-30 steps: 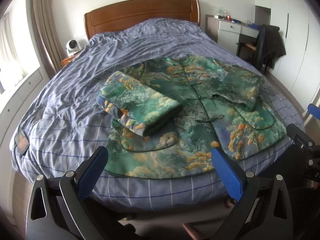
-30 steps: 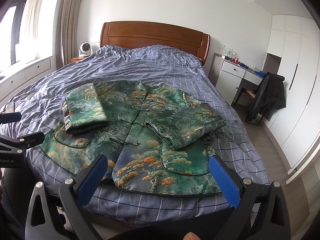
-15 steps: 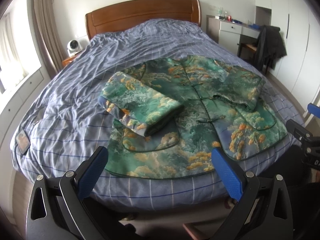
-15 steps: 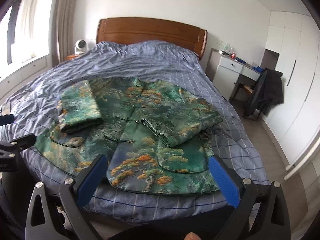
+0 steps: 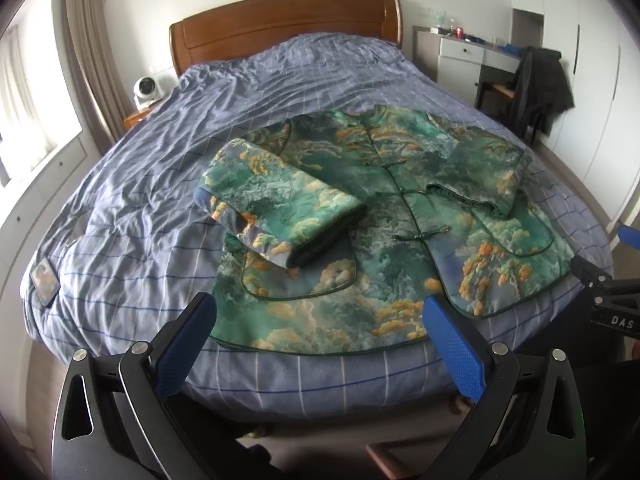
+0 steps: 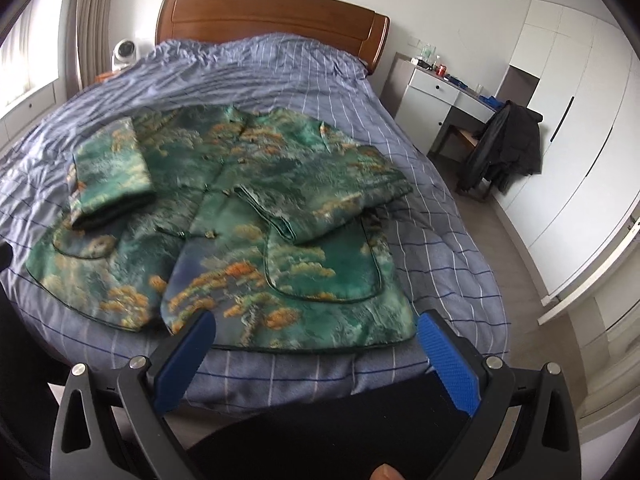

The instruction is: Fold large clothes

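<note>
While the green brocade jacket (image 5: 384, 216) lies sleeves-folded on the checked blue bed (image 5: 160, 216), your left gripper (image 5: 320, 332) and right gripper (image 6: 316, 344) hover spread and empty near its hem.

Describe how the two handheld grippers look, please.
Both the left gripper and the right gripper have black angular frames with silver bolts and blue dimpled pads. White letters "DAS" mark the right one's black side in the left wrist view.
</note>
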The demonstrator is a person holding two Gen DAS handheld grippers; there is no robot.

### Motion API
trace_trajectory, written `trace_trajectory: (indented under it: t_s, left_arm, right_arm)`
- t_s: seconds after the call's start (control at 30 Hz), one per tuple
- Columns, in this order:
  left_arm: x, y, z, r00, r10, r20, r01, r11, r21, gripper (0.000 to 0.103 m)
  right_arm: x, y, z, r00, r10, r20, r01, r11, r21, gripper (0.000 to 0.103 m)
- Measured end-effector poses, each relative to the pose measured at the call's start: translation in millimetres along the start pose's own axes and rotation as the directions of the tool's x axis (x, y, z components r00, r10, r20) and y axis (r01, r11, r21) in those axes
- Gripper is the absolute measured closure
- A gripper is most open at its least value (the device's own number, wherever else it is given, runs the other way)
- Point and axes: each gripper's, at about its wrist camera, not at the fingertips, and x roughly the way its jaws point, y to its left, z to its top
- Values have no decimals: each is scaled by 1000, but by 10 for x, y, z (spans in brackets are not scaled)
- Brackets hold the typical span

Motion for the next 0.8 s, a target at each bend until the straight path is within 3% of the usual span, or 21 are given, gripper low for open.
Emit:
trace_trajectory:
  t_s: [0.37,0.47,0.57,0.67,0.73,0.8]
  left_arm:
    - [53,-8,-31,1000,5,-15,-5,1000,5,0]
    - [79,-16,-35,1000,8,-25,-8,1000,7,0]
    - [84,-29,-32,1000,12,-25,-11,1000,12,0]
    - [88,-21,-35,1000,17,-24,-17,1000,5,0]
    - [98,-4,-37,999,18,-29,-18,1000,-5,0]
    - [98,12,-39,999,22,-35,-22,1000,-11,0]
  right_arm:
    - [76,0,-21,999,-29,-20,29,1000,-6,0]
    - [97,-19,-6,999,47,16,-47,999,-22,0]
    - [119,-92,99,975,170,141,-153,981,-119,0]
    - [306,-123,354,960,172,219,-114,960,-256,0]
    - [565,-82,514,957,208,201,-129,929,-347,0]
    - [1021,32,682,960,259,111,-187,882,-433,0]
